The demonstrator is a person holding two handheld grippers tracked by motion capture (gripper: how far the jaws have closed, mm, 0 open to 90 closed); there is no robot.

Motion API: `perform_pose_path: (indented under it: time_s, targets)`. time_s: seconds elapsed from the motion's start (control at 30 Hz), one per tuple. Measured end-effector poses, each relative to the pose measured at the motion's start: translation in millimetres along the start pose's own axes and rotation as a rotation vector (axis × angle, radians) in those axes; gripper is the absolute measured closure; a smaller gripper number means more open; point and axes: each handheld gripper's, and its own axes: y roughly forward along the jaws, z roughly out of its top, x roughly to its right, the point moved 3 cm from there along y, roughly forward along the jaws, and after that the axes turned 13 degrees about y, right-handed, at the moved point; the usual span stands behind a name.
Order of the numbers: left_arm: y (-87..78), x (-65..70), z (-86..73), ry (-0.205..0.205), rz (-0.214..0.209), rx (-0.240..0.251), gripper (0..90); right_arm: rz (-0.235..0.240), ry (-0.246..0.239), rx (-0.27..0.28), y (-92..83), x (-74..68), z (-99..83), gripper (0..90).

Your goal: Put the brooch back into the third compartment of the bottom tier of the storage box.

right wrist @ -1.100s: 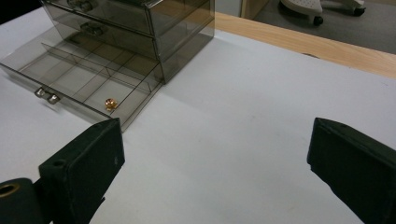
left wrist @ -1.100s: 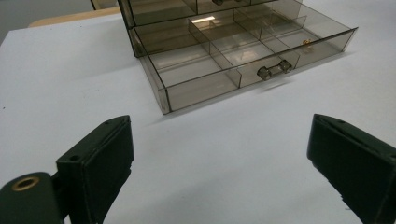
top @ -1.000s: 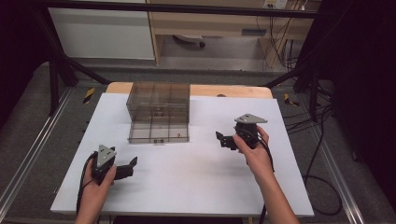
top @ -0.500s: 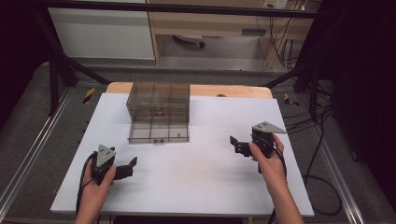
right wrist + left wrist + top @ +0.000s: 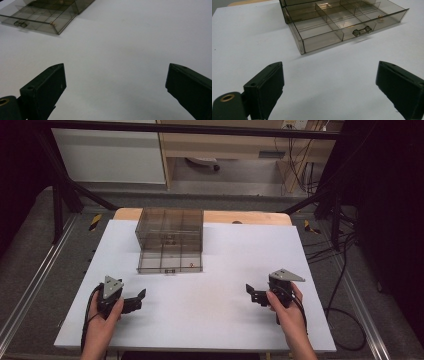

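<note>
A smoky clear plastic drawer box (image 5: 170, 227) stands at the back middle of the white table (image 5: 220, 315). Its bottom drawer (image 5: 170, 262) is pulled out toward me; it is split into compartments (image 5: 319, 28) and has a small handle (image 5: 361, 31). A tiny brass-coloured item (image 5: 191, 265) lies in the drawer's front right compartment (image 5: 52, 23). My left gripper (image 5: 140, 298) rests low at the near left, open and holding nothing (image 5: 329, 82). My right gripper (image 5: 253, 294) is at the near right, open and holding nothing (image 5: 115, 85). Both point inward over bare table.
The white table surface lies on a wooden top (image 5: 250, 217) that shows at the far edge. Black frame posts (image 5: 60, 195) and cables (image 5: 345, 270) flank the table. A white cabinet (image 5: 110, 155) stands behind it.
My right gripper has drawn back from beside the drawer box to the near right of the table. The left gripper has stayed put.
</note>
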Motion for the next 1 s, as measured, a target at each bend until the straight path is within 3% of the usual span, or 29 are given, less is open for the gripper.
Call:
perform_pose_path:
  time_s: [0.13,0.4,0.53,0.7,0.8,1.0]
  targets:
    - [-0.7,1.4,1.4,0.002,-0.028,0.006,7.3,0.004,-0.04,-0.025,-3.4,-3.0,-7.8,3.0]
    - [-4.5,6.4,4.4,0.003,-0.065,0.016,6.5,0.029,-0.008,-0.007,-3.1,-1.8,-18.3,3.3]
    - [-6.7,10.9,9.9,0.015,-0.091,0.033,6.5,0.032,-0.028,-0.018,-4.1,-6.9,-23.7,3.2]
    - [-7.0,19.1,9.4,0.009,-0.086,0.048,6.4,0.046,-0.033,-0.047,-3.1,-11.0,-28.6,3.3]
    - [0.1,24.5,11.2,0.02,-0.082,0.023,6.5,0.05,-0.018,-0.047,-1.2,-10.3,-28.3,3.5]
    - [5.1,34.3,27.2,0.041,-0.094,0.021,7.2,0.045,-0.022,-0.048,-2.9,-8.7,-29.1,3.5]
